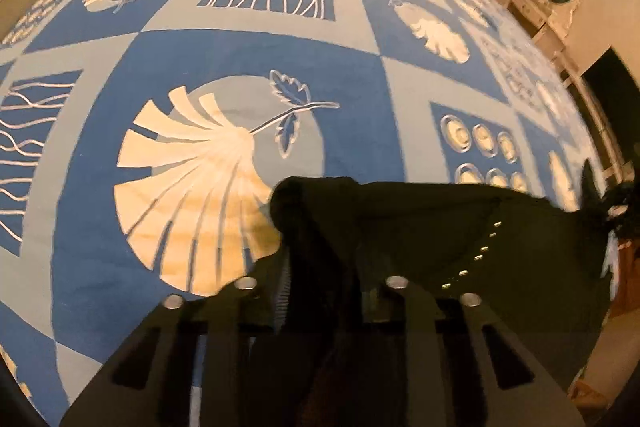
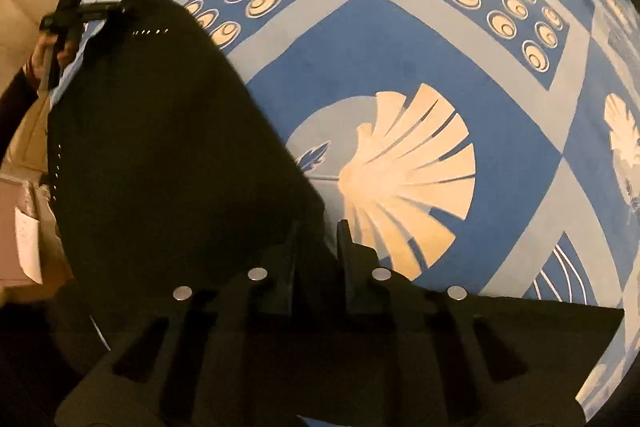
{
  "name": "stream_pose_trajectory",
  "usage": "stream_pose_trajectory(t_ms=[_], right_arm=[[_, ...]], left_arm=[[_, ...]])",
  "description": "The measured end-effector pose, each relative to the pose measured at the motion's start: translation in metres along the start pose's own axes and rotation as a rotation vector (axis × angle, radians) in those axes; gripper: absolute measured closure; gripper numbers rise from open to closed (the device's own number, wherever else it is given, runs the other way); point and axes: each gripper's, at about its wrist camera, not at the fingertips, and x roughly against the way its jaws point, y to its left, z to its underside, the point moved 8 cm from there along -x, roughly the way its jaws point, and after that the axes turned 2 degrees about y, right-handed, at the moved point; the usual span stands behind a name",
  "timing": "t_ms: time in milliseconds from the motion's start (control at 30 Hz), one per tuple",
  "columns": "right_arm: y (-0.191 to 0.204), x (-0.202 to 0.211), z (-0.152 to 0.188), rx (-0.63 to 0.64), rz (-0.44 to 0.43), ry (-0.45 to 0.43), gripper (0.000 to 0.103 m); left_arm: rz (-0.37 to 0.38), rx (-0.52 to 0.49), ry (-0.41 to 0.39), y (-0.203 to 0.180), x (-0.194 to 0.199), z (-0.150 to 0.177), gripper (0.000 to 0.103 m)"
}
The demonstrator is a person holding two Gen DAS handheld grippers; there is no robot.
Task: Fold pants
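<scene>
The black pants [image 2: 168, 147] lie spread on a bed cover [image 1: 352, 67] printed in blue squares with white leaves and shells. Take the big white shell [image 1: 192, 195] as the marker: in the left wrist view the pants sit just to its right, and one bunched corner of the cloth rises beside the shell's lower edge. The left gripper [image 1: 320, 259] is clamped on that bunched corner, dark cloth filling the narrow gap between its fingers. In the right wrist view the same kind of shell [image 2: 408, 179] lies right of the pants, and the right gripper [image 2: 318, 247] pinches the pants' near edge just below and left of it (a row of small metal studs [image 2: 150, 32] glints along the far edge). The left gripper also shows far off there [image 2: 76, 15], held by a hand [image 2: 48, 57].
</scene>
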Motion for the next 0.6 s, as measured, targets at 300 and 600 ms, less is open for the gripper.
stream_pose_trajectory(t_ms=[300,600], right_arm=[[0.039,0.089,0.063,-0.052,0.126,-0.399,0.088],[0.114,0.057,0.175,-0.097,0.141,-0.464,0.086]], left_arm=[[0.158,0.039,-0.205,-0.019,0.063,0.002,0.079],[0.278,0.042,-0.295,-0.037,0.136,0.095,0.079]])
